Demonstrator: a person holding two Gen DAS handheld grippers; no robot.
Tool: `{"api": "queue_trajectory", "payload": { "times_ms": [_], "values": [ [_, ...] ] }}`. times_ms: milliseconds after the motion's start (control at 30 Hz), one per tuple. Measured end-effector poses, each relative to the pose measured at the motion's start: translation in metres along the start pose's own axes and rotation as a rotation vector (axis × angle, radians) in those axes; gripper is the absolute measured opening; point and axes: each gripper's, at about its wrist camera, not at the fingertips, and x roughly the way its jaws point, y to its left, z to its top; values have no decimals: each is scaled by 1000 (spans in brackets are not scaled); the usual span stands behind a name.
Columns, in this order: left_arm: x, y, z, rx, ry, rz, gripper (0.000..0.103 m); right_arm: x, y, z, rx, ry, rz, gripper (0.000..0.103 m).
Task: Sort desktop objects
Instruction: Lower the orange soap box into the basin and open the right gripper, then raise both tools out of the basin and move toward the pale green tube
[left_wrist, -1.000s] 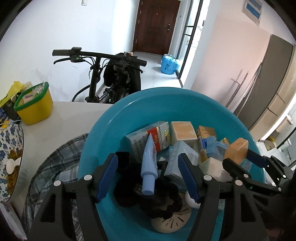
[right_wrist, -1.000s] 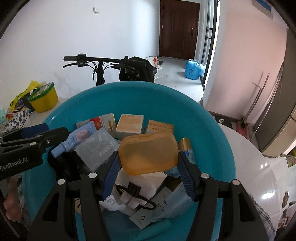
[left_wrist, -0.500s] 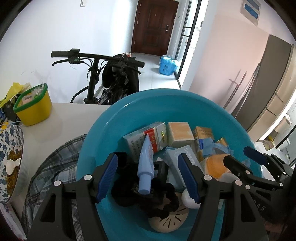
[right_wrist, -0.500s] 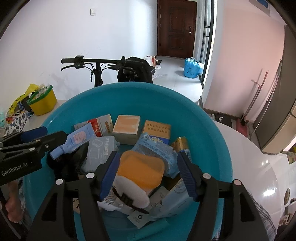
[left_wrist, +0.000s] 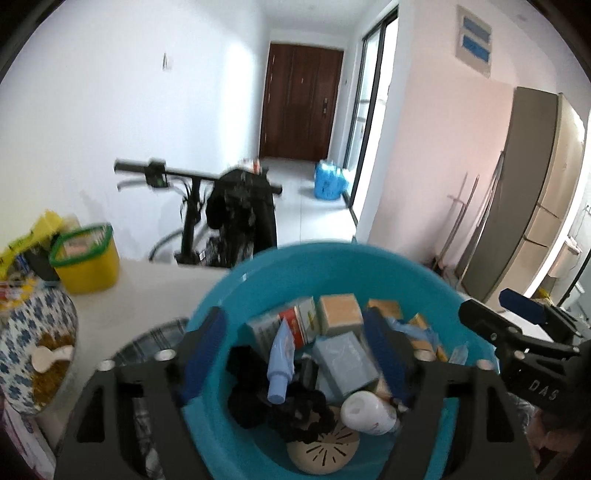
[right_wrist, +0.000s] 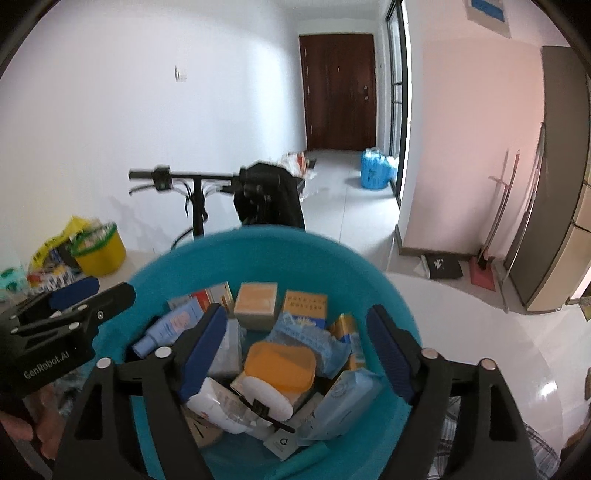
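A teal basin (left_wrist: 295, 258) (right_wrist: 258, 240) holds several small boxes, packets and bottles. My left gripper (left_wrist: 295, 350) hovers over its near side with its jaws opening. A light blue tube (left_wrist: 280, 365) lies below on a black scrunchie (left_wrist: 295, 410), and neither pad touches the tube. My right gripper (right_wrist: 295, 350) hangs over the basin too, jaws opening. An orange lidded box (right_wrist: 279, 369) rests on the pile beneath it, free of both pads. Each view shows the other gripper at its edge, the right gripper (left_wrist: 517, 332) and the left gripper (right_wrist: 74, 306).
A yellow tub with a green rim (left_wrist: 88, 266) (right_wrist: 99, 251) and a floral bowl (left_wrist: 29, 350) stand on the white table (right_wrist: 480, 332) to the left. Plaid cloth (left_wrist: 155, 336) lies beside the basin. A bicycle (left_wrist: 199, 206) stands behind the table.
The right gripper let go of the orange box, which dropped onto the pile in the basin. Both grippers widened and rose, so the basin sits lower in both views.
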Motion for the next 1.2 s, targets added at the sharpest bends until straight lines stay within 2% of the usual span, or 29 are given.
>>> {"api": "queue_trajectory", "payload": {
  "times_ms": [100, 233, 267, 333, 500, 700, 733, 767, 1067, 1200],
  "values": [
    [-19, -6, 3, 30, -73, 22, 84, -16, 0, 5, -6, -43, -12, 78],
    [-45, -12, 7, 45, -137, 12, 84, -38, 0, 11, -5, -106, -10, 79],
    [-50, -14, 7, 49, -147, 8, 86, -43, 0, 12, -4, -119, -6, 81],
    [-61, -17, 9, 62, -167, -3, 89, -57, 1, 14, -5, -156, -7, 92],
    [-85, -21, 11, 53, -225, -38, 89, -90, 5, 17, -16, -260, -49, 101],
    [-122, -24, 13, 72, -294, -37, 90, -128, 4, 19, -1, -364, -33, 102],
    [-130, -25, 13, 77, -316, -36, 92, -134, 5, 19, 0, -378, -31, 102],
    [-137, -26, 13, 78, -336, -34, 103, -139, 5, 19, -1, -390, -29, 102],
    [-193, -15, 9, 26, -481, -69, 103, -188, 7, 12, -7, -518, 5, 103],
    [-222, -16, 3, 38, -557, -48, 103, -209, 10, 7, -16, -568, 24, 103]
  ]
}}
